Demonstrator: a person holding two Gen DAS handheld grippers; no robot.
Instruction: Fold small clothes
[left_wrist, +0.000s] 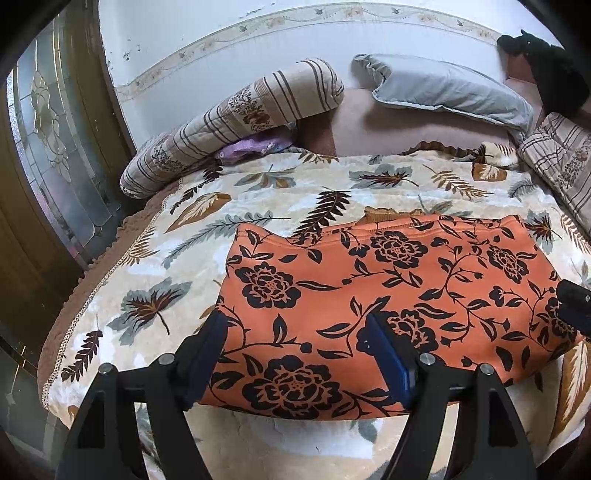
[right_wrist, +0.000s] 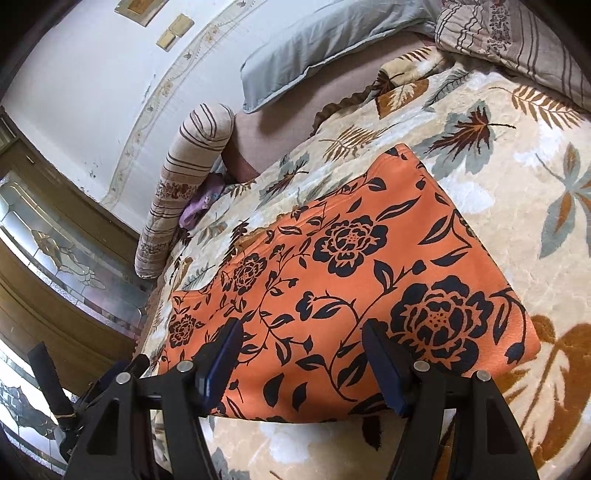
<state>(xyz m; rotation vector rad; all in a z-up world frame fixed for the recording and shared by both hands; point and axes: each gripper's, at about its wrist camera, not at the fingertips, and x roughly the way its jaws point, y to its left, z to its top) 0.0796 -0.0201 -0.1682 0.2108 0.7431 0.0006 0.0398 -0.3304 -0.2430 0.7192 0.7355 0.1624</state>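
Observation:
An orange garment with black flowers (left_wrist: 388, 295) lies folded flat on the leaf-patterned blanket (left_wrist: 258, 192); it also shows in the right wrist view (right_wrist: 351, 277). My left gripper (left_wrist: 295, 321) is open and empty, its fingers straddling the garment's near left edge. My right gripper (right_wrist: 301, 326) is open and empty above the garment's near edge. A tip of the right gripper shows at the left wrist view's right edge (left_wrist: 574, 302).
A striped bolster (left_wrist: 236, 122) and a grey pillow (left_wrist: 450, 88) lie at the bed's far end by the white wall. A purple cloth (left_wrist: 251, 146) is tucked under the bolster. A wooden glass-panelled door (left_wrist: 48, 166) stands left of the bed.

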